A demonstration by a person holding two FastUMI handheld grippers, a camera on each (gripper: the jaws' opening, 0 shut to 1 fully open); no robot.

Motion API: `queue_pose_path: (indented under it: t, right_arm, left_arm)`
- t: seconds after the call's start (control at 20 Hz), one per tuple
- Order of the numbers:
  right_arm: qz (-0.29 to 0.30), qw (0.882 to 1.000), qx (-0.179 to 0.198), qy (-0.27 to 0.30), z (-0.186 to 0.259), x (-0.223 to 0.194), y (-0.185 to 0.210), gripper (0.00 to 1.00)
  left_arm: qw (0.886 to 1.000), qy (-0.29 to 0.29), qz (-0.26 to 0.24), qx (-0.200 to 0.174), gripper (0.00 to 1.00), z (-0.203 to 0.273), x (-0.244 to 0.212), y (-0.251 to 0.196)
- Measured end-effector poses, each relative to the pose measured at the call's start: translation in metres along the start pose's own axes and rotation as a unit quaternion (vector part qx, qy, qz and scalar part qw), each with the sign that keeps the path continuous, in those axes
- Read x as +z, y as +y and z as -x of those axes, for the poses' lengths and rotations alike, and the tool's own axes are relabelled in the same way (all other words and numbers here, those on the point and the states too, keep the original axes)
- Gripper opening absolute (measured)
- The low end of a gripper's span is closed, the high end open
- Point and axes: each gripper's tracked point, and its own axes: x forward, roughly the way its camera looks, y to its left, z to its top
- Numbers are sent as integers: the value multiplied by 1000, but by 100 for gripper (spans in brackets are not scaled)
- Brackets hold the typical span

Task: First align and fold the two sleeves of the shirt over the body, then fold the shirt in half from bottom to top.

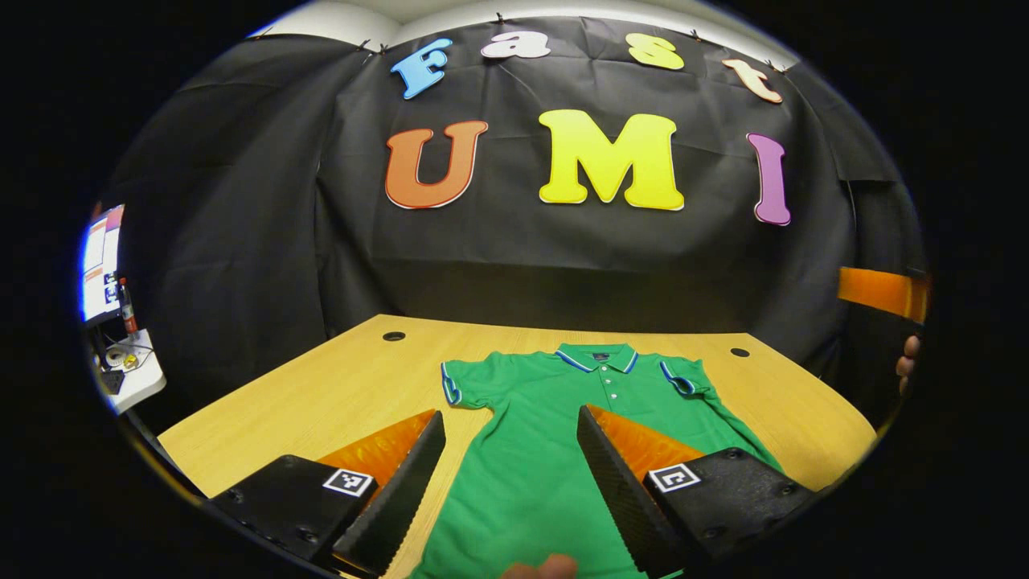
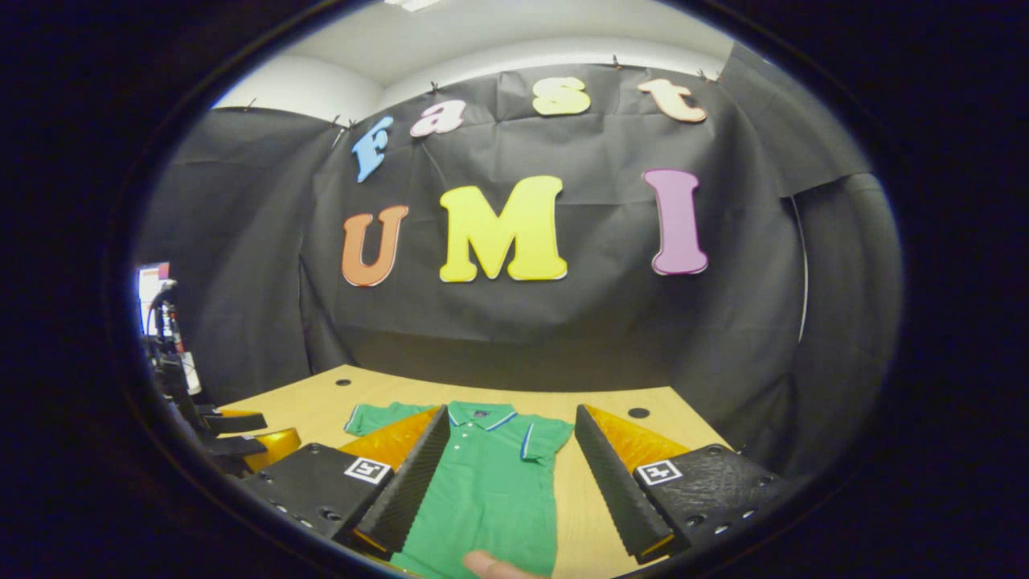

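Observation:
A green polo shirt [image 1: 522,466] lies flat, front up, on the wooden table [image 1: 321,394], its collar [image 1: 596,355] at the far end. Both short sleeves are spread out: one [image 1: 462,386] to the left, the other [image 1: 683,378] to the right. My left gripper [image 1: 510,414] is held open above the shirt's near half, with nothing between its fingers. In the right gripper view the shirt [image 2: 490,474] lies ahead, slightly left. My right gripper [image 2: 511,412] is open and holds nothing. The left gripper [image 2: 237,434] shows at the far left there.
The table has round cable holes [image 1: 394,336] [image 1: 739,352] near its far corners, and the black cloth wall stands right behind it. A side desk with a screen [image 1: 100,261] is at the far left. A person's fingers [image 1: 908,362] show at the right edge.

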Motion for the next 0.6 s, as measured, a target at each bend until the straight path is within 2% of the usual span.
queue_pose_path:
  t: [0.1, 0.25, 0.4, 0.55, 0.6]
  right_arm:
    - [5, 1000, -15, -11, 30, -9, -12, 95]
    - [20, 999, -25, -12, 57, -22, -21, 95]
    - [48, 998, -30, -16, 61, -19, -23, 95]
    - [27, 999, -16, -19, 62, -19, -21, 97]
    - [13, 1000, -15, -14, 63, -21, -22, 95]
  left_arm:
    - [1000, -10, 1, 14, 100, 5, 4, -5]
    - [1000, -29, 3, 4, 100, 18, 11, -24]
    - [999, -36, 10, 7, 100, 23, 14, -25]
    - [999, -31, 1, 10, 100, 8, 32, -21]
    - [999, -35, 3, 17, 100, -3, 43, -15]
